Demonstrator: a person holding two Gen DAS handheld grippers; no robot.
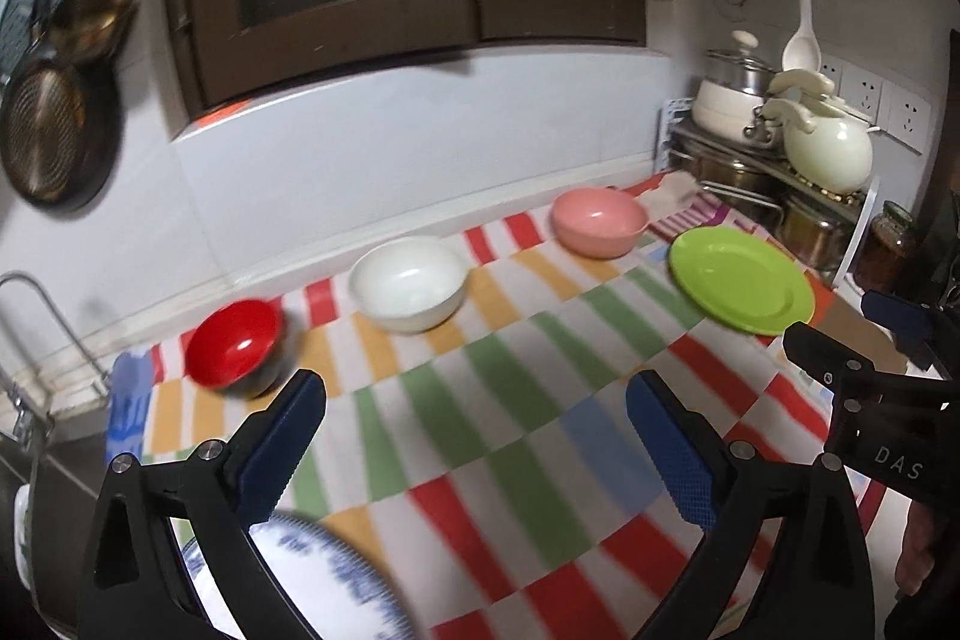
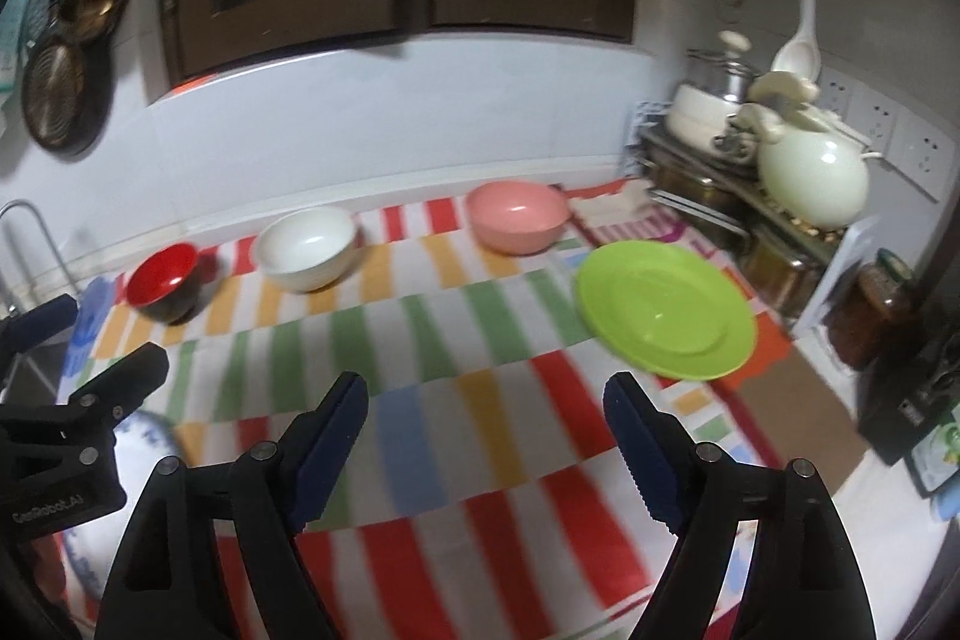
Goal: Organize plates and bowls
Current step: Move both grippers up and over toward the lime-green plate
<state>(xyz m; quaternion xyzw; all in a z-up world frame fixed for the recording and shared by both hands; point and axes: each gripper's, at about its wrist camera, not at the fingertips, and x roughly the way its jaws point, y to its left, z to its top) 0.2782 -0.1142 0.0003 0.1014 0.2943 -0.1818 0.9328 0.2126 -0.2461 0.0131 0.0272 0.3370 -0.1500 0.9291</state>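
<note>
Both grippers hung above the striped cloth (image 1: 498, 400) with nothing between their fingers: the left gripper (image 1: 474, 436) stood wide apart, and the right gripper (image 2: 486, 436) was apart too. Along the wall sat a red bowl (image 1: 237, 349), a white bowl (image 1: 411, 283) and a pink bowl (image 1: 600, 221), each apart from the next; a green plate (image 1: 741, 287) lay near the pot rack (image 1: 750, 172), and a blue-patterned plate (image 1: 312, 580) lay just under the left gripper. The cloth looked loose, so a rim caught by one finger could likely drag it and shift the bowls. A plate lifted by its edge might well tip and slip. The two grippers were close together and risked knocking each other.
</note>
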